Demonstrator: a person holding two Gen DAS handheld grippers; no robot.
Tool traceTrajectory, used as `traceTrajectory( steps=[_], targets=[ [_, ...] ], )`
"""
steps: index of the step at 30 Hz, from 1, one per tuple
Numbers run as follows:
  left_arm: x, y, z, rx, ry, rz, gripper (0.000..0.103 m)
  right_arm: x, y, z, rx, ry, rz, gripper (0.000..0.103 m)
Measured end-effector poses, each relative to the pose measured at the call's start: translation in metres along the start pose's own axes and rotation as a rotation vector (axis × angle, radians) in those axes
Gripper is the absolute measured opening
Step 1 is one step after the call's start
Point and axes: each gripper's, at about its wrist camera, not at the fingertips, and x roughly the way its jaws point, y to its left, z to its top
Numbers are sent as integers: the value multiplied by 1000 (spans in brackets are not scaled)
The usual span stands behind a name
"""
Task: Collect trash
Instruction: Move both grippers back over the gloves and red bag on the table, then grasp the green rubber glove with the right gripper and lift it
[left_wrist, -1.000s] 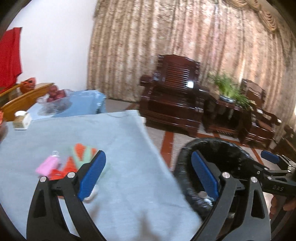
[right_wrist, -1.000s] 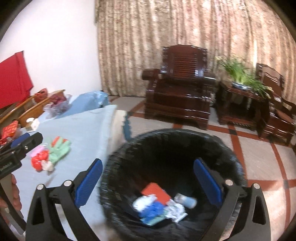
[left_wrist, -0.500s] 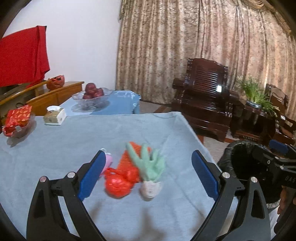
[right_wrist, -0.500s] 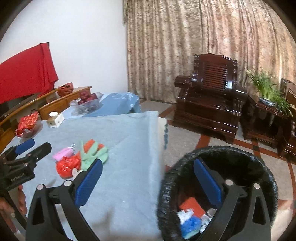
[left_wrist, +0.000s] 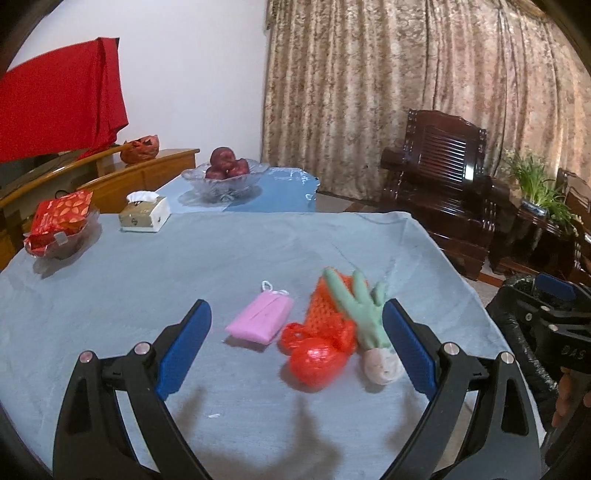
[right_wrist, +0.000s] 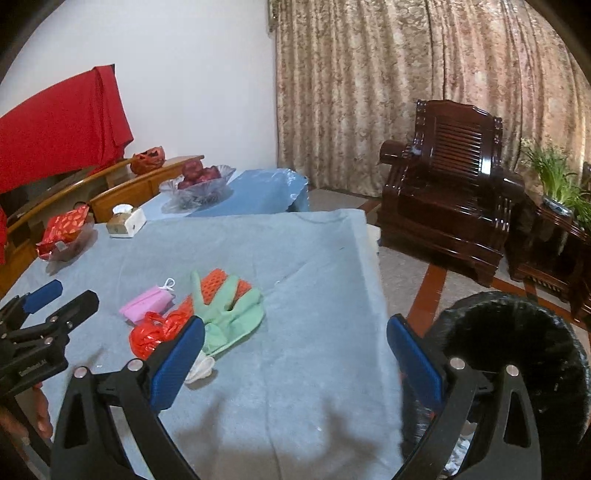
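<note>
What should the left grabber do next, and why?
Probably ease the open left gripper forward and down onto the red plastic bag. It lies nearest between the fingers, on the blue cloth, and neither gripper holds anything yet.

- The black bin (right_wrist: 517, 354) is cut off by the right wrist view's lower edge, and the right claw (right_wrist: 295, 354) covers part of its rim (contents mostly hidden).
- The green glove (right_wrist: 229, 314) overlaps the orange mesh (right_wrist: 218, 280), hiding most of it.
- In the left wrist view, the hand (left_wrist: 569, 398) is cropped at the frame edge.
- The white scrap (right_wrist: 201, 367) is too blurred to identify.
</note>
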Motion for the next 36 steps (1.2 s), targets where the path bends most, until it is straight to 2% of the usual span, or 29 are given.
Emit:
traceTrajectory(
  steps=[19,36],
  targets=[
    [29,39,-13,-18,34,41,91,67,45,-17,-29,91,22,96],
    [36,53,-21,-34,55,60,91,109,72,-33,-48,226,61,87]
  ],
)
